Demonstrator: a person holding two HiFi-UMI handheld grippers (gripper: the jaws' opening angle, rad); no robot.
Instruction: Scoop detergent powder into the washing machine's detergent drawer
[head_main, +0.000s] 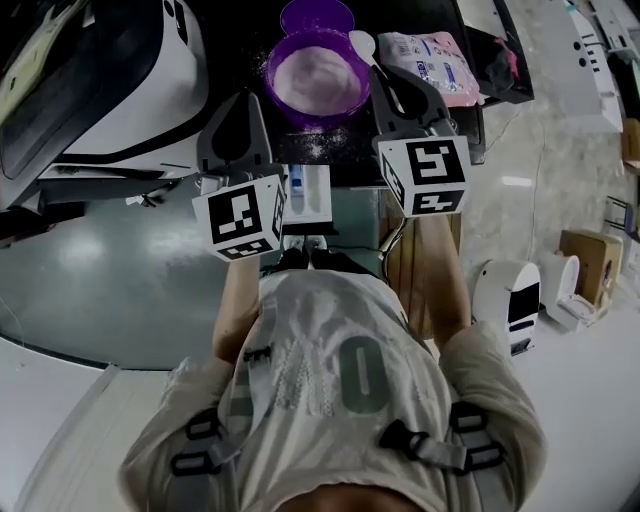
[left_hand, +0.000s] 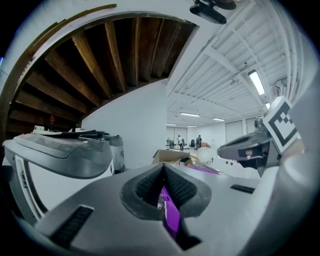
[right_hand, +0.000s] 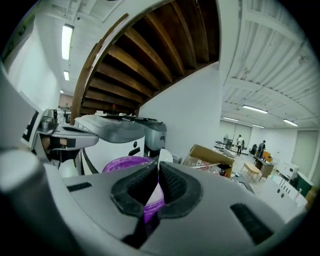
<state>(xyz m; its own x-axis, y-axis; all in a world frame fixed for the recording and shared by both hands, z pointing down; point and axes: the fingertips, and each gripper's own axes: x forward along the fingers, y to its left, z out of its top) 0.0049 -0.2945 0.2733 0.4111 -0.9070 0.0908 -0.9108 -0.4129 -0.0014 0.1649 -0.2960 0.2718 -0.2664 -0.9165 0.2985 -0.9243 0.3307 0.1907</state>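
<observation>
On the dark desk (head_main: 345, 160) above the open detergent drawer (head_main: 305, 195), my left tongs (left_hand: 164, 175) pinch the rim of the purple bowl (head_main: 305, 113) and my right tongs (right_hand: 158, 172) the white scoop (head_main: 362, 42), so I would dip shallow and carry it level to the drawer.

Counted by kind
Two grippers, left gripper (left_hand: 163, 175) and right gripper (right_hand: 157, 174), one marker cube (head_main: 240, 215) apiece. One washing machine (head_main: 130, 80), one detergent drawer (head_main: 312, 198), one purple tub (head_main: 318, 116), one purple lid (head_main: 316, 15), one white scoop (head_main: 362, 42), one detergent bag (head_main: 432, 60).
</observation>
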